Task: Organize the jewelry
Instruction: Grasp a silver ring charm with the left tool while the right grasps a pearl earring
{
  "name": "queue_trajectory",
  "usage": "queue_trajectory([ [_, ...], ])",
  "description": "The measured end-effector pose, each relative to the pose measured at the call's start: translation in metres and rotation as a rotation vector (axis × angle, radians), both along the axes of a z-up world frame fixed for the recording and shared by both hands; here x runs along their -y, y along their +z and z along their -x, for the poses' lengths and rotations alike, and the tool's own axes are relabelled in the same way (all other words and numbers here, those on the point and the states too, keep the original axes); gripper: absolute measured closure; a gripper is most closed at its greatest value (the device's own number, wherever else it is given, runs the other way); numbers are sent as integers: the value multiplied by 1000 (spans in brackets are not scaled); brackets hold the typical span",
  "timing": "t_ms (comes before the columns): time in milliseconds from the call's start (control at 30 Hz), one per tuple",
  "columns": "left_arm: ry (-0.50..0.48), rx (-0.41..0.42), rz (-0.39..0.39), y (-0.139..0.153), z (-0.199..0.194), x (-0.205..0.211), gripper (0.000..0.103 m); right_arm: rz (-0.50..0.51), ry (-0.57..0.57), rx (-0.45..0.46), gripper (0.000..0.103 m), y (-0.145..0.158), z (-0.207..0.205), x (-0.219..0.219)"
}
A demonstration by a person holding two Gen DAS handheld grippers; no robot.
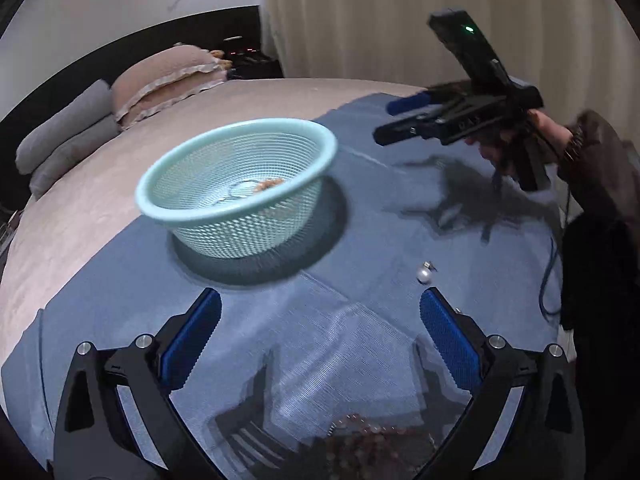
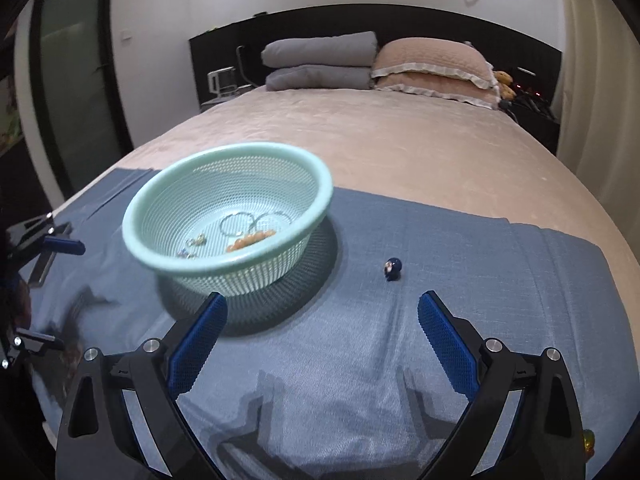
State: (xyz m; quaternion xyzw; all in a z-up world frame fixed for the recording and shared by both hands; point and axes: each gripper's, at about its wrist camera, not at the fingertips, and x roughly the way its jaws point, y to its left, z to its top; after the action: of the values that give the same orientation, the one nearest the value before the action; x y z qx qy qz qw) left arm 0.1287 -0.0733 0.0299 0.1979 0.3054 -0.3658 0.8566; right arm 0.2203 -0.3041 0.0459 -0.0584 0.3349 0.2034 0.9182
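Beads in a brownish, blurred heap (image 1: 360, 440) lie closest to us in the left wrist view, low between the spread fingers of our left gripper (image 1: 320, 320), which hovers wide apart and empty above the blue cloth (image 1: 120, 288). Just past its right fingertip we see a pearl-like piece (image 1: 423, 276) with a small metal fitting, resting on the cloth. Our right gripper (image 2: 322, 320) is likewise wide apart and holding nothing, angled down over the same cloth; from the left camera we see it held aloft at the right, the hand (image 1: 516, 144) wrapped round its handle, fingers pointing leftward toward the basket. Beyond its fingertips a small dark blue bead (image 2: 393, 268) sits alone on the cloth, near the basket's right side but apart from it. Farther on stands the mint-green mesh basket (image 2: 172, 184); inside we make out two thin hoops (image 2: 256, 222), an orange beaded strand (image 2: 250, 240) and a few small trinkets (image 2: 192, 246) too small to identify. Behind the cloth the pink bedspread (image 2: 380, 132) runs back to grey pillows (image 2: 320, 64) and a pink frilled pillow (image 2: 436, 64) against a dark headboard (image 2: 400, 24).
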Motion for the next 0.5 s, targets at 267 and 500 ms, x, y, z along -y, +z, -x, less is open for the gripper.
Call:
queue_trajectory([
  [267, -218, -48, -27, -22, 29, 11, 17, 18, 260, -34, 13, -14, 26, -21],
  [500, -312, -87, -101, -39, 35, 34, 36, 81, 464, -119, 57, -31, 41, -54],
])
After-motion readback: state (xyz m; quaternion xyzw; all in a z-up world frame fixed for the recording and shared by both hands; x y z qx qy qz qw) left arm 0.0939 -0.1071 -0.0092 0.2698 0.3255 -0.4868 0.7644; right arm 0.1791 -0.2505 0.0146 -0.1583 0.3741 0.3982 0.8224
